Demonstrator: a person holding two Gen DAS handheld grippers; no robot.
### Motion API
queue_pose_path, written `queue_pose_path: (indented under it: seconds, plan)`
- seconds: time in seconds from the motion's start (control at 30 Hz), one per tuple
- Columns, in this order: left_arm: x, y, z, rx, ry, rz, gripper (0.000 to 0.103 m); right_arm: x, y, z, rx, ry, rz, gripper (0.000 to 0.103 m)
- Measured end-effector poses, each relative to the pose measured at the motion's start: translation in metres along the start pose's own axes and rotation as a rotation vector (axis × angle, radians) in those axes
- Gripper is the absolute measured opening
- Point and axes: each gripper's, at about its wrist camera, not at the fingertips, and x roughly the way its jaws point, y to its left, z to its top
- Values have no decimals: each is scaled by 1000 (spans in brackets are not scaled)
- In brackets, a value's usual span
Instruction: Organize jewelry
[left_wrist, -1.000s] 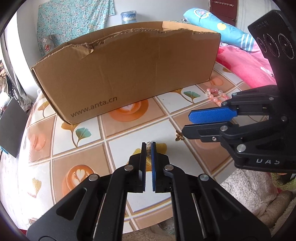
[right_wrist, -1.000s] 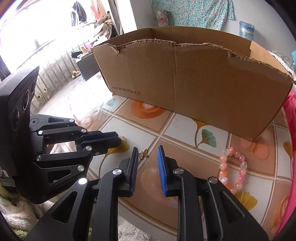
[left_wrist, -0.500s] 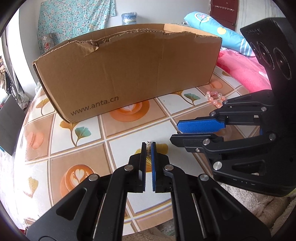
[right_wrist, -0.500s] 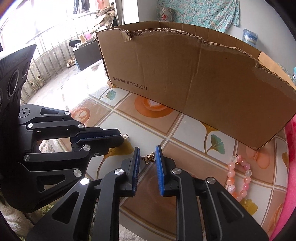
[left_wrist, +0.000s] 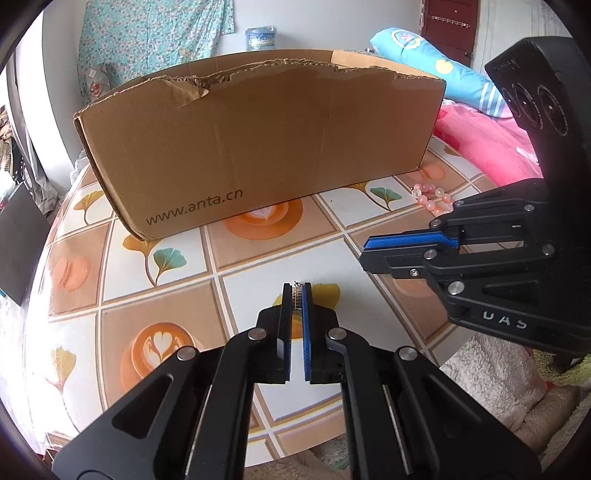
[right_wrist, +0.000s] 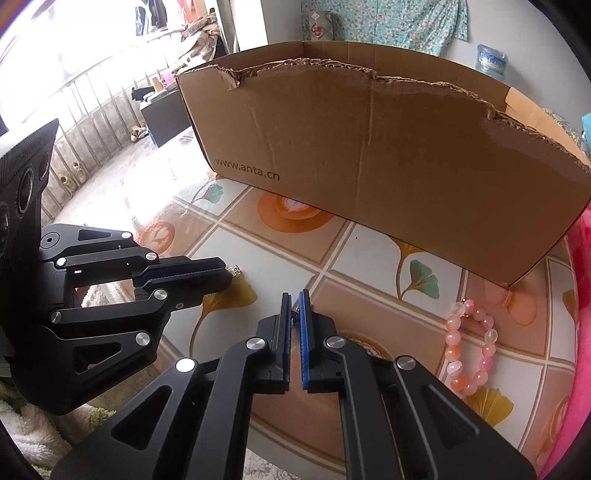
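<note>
A round table (left_wrist: 122, 258), covered in a patterned tile-print cloth, is shown from both wrist views; its curved near edge is seen just below the grippers, with fleecy fabric (left_wrist: 491, 373) beyond it. The far half of the tabletop is taken up by a long cardboard box (left_wrist: 258, 147) printed "www.anta.cn", its top rim torn and open; its contents are hidden by the near wall. A bare strip of cloth is left between the box and the grippers. The left gripper (left_wrist: 296, 295) is closed on a small gold-coloured jewelry piece (left_wrist: 296, 292), held at the fingertips just above the cloth. The right gripper (right_wrist: 294, 306) is nearly closed around a small dark charm (right_wrist: 294, 314); whether the charm is firmly pinched cannot be told. A pink beaded bracelet (right_wrist: 469, 347) is seen lying flat on the cloth near the box's right corner, apart from both grippers, close to the pink bedding (right_wrist: 580, 332) at the table's right edge.
</note>
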Motion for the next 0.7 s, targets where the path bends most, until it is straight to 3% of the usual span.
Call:
queue_pose_path:
  seconds: [0.17,0.27,0.5,0.7]
  plan:
    - [0,0,0,0,-4,3,4,-11,-13,-4,46,9,-2,8]
    - [0,-1,0,-1,-6,4,4,-11,-25,-7,95,37,-3,21]
    - [2,-2,1,-12,-13,9,4,-18,-36,-15,177,19,15,39]
    - [2,-4,0,-16,-21,19,4,-17,-43,-18,232,-4,41,43]
